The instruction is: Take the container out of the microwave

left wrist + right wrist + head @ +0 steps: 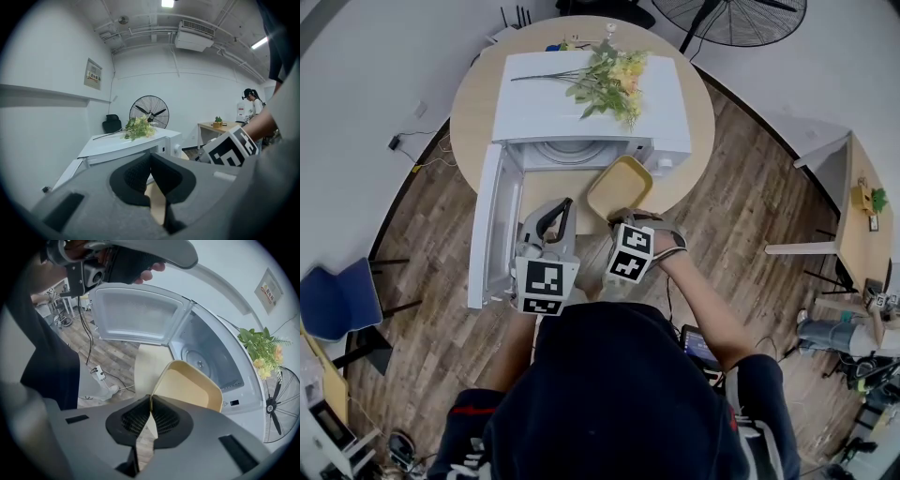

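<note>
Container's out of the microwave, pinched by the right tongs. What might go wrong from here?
The right tongs pinch only the thin rim of the container, so it may pivot or slip. It is near the front edge of the table; released carelessly, it might fall off. The open door could be bumped.

Bright, even indoor light, sharp, with fisheye bending at edges.

Looks like a lab or office workroom: exposed ceiling pipes [140,32], a pedestal fan [149,111], loose cables [397,142] across the wood floor [431,347], a microwave [534,112] on a round table [473,112], perhaps test gear on the side table [853,244].
</note>
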Demonstrator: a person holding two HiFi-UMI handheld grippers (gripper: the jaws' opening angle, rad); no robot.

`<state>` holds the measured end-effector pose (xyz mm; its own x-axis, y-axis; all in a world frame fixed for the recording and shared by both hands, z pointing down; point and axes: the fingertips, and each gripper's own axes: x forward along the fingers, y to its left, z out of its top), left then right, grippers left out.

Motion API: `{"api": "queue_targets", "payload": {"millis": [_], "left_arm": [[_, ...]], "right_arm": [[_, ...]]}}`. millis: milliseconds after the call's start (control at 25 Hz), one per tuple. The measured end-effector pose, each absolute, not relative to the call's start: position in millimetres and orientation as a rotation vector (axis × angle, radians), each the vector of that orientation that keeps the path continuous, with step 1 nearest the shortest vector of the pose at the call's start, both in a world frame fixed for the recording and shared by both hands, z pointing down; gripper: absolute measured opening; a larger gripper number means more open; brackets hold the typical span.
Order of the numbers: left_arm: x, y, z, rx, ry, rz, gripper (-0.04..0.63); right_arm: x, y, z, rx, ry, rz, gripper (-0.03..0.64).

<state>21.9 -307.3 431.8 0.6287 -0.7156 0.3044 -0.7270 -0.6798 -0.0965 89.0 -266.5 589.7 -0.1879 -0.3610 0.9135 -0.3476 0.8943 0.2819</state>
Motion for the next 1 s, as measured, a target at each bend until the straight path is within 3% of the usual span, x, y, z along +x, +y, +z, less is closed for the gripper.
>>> {"api": "queue_targets", "payload": {"millis": [1000], "left_arm": [[21.7,-319.4,431.5,2.792,-1.260,0.497,0.014]], "right_arm": [[87.6,-271.6,591.4,0.505,-1.808,0.004,0.018]]}}
